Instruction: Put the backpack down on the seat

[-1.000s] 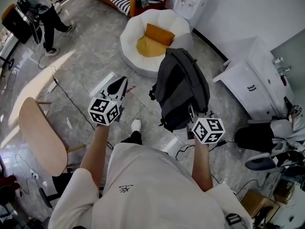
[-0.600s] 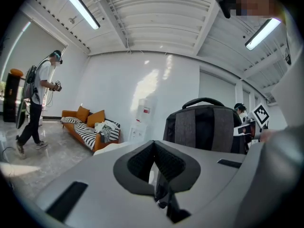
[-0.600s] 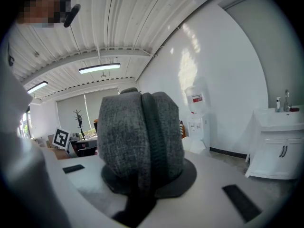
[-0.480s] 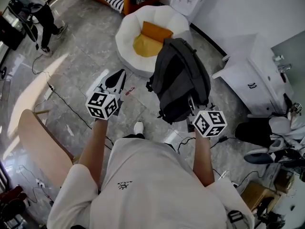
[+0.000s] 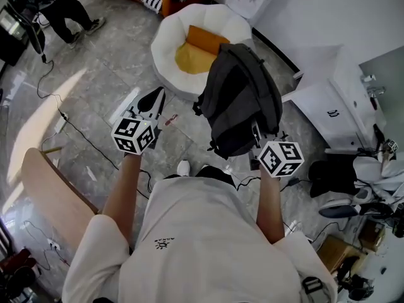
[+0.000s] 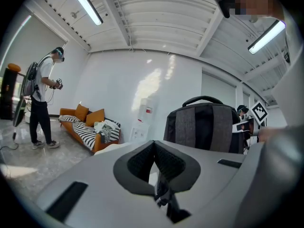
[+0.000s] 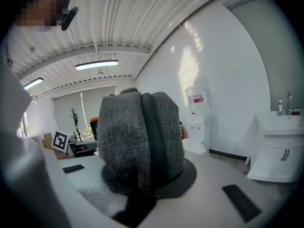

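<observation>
I held the backpack (image 5: pixel 243 103) clamped in my right gripper's (image 5: pixel 255 134) jaws, over the seat's (image 5: pixel 165 43) near rim; my left gripper (image 5: pixel 153 101) was closed, empty.

I see bright, even light from ceiling tubes (image 6: pixel 85 4) (glare on the white wall (image 6: pixel 152 82)); gripper views bulge at dark edges.

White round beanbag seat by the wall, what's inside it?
In the hollow of the white round seat lie an orange cushion and a yellow cushion. The dark grey backpack covers its right part; what lies there cannot be seen.
</observation>
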Motion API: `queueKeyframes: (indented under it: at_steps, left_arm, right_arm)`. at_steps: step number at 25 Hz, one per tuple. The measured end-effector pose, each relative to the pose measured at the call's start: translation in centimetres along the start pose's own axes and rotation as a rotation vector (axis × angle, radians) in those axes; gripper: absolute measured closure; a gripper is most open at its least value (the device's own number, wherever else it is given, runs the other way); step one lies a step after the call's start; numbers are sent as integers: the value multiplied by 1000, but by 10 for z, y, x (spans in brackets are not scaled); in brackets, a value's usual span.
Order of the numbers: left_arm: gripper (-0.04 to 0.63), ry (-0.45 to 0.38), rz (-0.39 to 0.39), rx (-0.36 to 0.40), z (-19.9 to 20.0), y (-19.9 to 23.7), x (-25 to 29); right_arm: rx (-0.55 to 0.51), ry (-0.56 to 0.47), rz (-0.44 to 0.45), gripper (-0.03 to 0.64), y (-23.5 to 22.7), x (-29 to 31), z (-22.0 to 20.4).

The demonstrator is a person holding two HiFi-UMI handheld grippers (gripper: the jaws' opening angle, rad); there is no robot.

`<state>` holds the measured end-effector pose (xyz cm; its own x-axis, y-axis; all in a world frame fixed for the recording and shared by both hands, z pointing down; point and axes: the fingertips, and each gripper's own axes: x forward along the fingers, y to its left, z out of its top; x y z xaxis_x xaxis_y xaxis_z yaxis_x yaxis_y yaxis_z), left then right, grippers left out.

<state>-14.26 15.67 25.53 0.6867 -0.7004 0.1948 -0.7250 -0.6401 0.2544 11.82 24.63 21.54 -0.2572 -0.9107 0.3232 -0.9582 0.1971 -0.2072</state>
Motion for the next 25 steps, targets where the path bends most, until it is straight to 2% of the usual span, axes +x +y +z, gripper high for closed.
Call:
queueKeyframes:
  at_steps: [9,21,25]
  left_arm:
    - [578,8,-3,-1,-3,1,12]
    - [578,23,50,9,3,27,69]
    - [578,25,77,-7,13,40,106]
  right_arm:
    - [12,-10,11,548,-11,17,5]
    - [17,-2,66,548,-56,93,27]
    - [16,9,82,548,-84,128,42]
